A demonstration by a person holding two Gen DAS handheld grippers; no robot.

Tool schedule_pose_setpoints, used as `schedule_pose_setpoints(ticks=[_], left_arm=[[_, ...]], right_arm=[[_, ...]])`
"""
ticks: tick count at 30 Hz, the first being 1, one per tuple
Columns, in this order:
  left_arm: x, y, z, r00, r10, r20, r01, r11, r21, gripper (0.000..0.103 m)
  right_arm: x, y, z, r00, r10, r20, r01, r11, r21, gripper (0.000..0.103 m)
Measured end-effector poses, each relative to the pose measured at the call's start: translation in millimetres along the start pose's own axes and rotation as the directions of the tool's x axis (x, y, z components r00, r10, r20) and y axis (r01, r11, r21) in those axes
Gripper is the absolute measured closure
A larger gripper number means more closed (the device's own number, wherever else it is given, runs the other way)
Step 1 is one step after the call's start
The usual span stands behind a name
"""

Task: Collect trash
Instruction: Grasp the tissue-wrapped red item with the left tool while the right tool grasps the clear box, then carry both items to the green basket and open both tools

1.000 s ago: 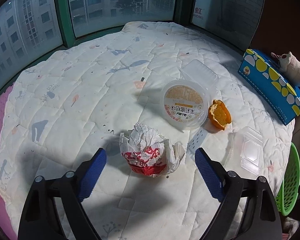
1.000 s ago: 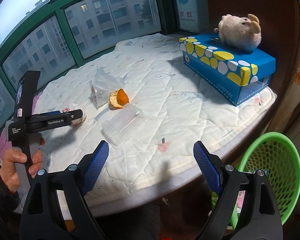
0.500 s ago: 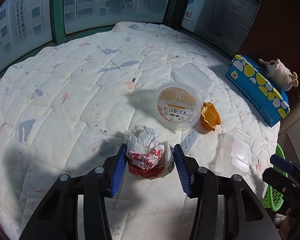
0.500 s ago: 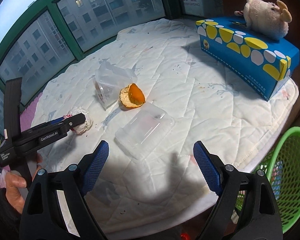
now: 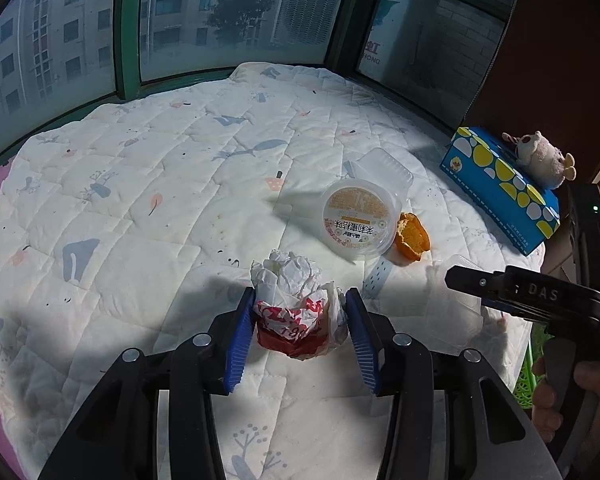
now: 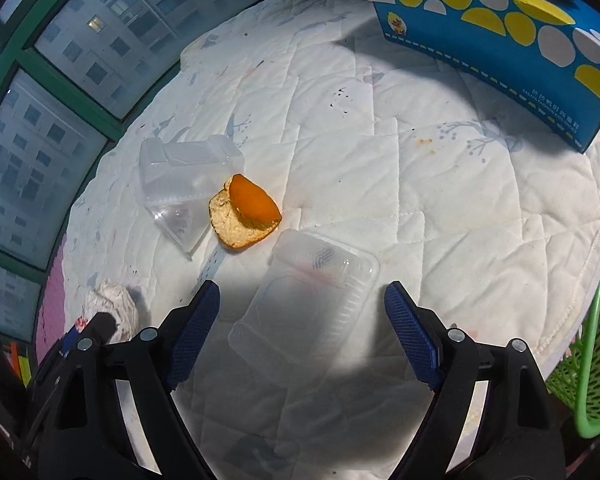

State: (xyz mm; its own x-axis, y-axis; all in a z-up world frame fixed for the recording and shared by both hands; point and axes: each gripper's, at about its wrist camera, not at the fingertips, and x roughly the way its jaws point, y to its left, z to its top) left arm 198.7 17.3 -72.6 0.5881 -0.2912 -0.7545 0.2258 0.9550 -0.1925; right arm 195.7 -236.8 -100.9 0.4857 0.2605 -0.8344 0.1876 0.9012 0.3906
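Observation:
My left gripper point(image 5: 298, 334) is shut on a crumpled white and red paper wrapper point(image 5: 296, 308) on the white quilt point(image 5: 160, 184); the wrapper also shows in the right wrist view point(image 6: 114, 306). My right gripper point(image 6: 302, 334) is open, its jaws either side of a flat clear plastic tray point(image 6: 306, 298). An orange peel point(image 6: 244, 214) lies just beyond it, next to a clear tub point(image 6: 184, 186). In the left wrist view the tub's printed lid point(image 5: 358, 220) and the peel point(image 5: 412, 236) lie right of centre.
A blue and yellow box point(image 6: 496, 40) lies at the quilt's far right, with a plush toy point(image 5: 540, 156) on it. A green mesh basket point(image 6: 596, 364) stands below the quilt's right edge. Green-framed windows point(image 5: 128, 28) border the far side.
My left gripper has shut on the paper wrapper. My right gripper has moved forward and down over the clear plastic tray, still open.

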Motion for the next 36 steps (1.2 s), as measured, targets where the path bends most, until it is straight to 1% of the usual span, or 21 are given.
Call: schedule_pose_setpoints(ticks=[4,7,10,11,14,17,22,25,32,36], left_arm=[[-4,5,-1,1.000,-0.003,0.005,0.003,1.000,-0.007,0.059],[-6,6,-3,1.000,-0.003,0.005,0.003,1.000,-0.007,0.059],[-7,5,-6,1.000,-0.003,0.004,0.003,1.000,-0.006,0.059],[-7,4,-7,1.000,-0.003,0.002,0.003,1.000,-0.007,0.059],[-9,3,-10,1.000,-0.003,0.001,0.003,1.000,-0.008,0.059],[-13,1,-10,1.000,-0.007,0.004,0.007,1.000,-0.007,0.059],[-20,-10,-12,1.000,-0.020,0.011,0.020,1.000,0.006,0.059],[-24,-21,-13,0.999,-0.030,0.014,0.029,0.999,0.020,0.059],[-28,-58,-17,0.997,-0.077,0.008,0.077,0.995,0.063,0.059],[-30,-85,-21,0.993,-0.115,0.000,0.114,0.990,0.087,0.059]], right_arm=[[5,7,3,0.998,-0.057,-0.003,0.057,0.998,-0.005,0.022],[9,12,2,0.995,-0.101,0.003,0.101,0.995,-0.021,0.027],[9,15,0,0.992,-0.129,0.013,0.129,0.991,-0.038,0.039],[8,14,-1,0.991,-0.130,0.016,0.131,0.991,-0.042,0.040],[5,12,-2,0.992,-0.120,0.033,0.121,0.991,-0.054,0.043],[-6,10,-6,0.995,-0.075,0.066,0.079,0.994,-0.071,0.043],[-28,9,-16,0.991,-0.044,0.130,0.061,0.990,-0.130,0.043],[-45,2,-23,0.987,-0.015,0.158,0.037,0.989,-0.140,0.043],[-81,-25,-33,0.977,0.006,0.212,0.019,0.993,-0.116,0.043],[-101,-49,-42,0.972,-0.008,0.237,0.032,0.995,-0.097,0.043]])
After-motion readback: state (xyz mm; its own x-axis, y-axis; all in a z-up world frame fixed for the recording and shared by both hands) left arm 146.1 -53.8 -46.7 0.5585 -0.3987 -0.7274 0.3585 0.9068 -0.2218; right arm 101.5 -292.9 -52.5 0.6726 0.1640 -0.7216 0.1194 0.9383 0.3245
